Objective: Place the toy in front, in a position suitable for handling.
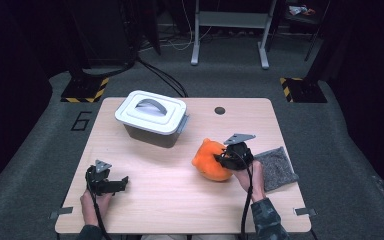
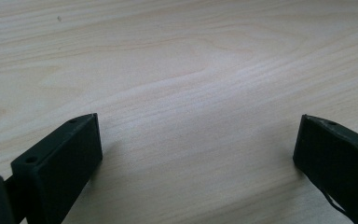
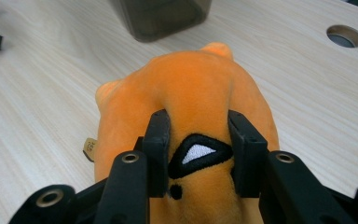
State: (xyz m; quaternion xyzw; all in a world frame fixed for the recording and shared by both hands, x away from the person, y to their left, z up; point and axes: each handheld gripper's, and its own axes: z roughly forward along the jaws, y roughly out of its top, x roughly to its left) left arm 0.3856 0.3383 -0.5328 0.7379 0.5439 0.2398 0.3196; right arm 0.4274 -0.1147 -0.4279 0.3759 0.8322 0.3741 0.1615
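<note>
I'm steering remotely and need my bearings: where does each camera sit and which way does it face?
High view: above the person's table edge, looking forward and down; both forearms, left claw, right claw.
Left gripper view: on the left claw, facing bare table; jaws apart.
Right gripper view: on the right claw, jaws pinching the orange plush toy.
Shared: toy, grey box.

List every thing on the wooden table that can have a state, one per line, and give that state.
Grey plastic box with white lid: lid on, handle lying flat.
Orange plush toy: resting on the table, squeezed between jaws.
Right gripper: shut on the plush toy.
Left gripper: open, nothing between its jaws.
Grey speckled cloth: lying flat, untouched.
</note>
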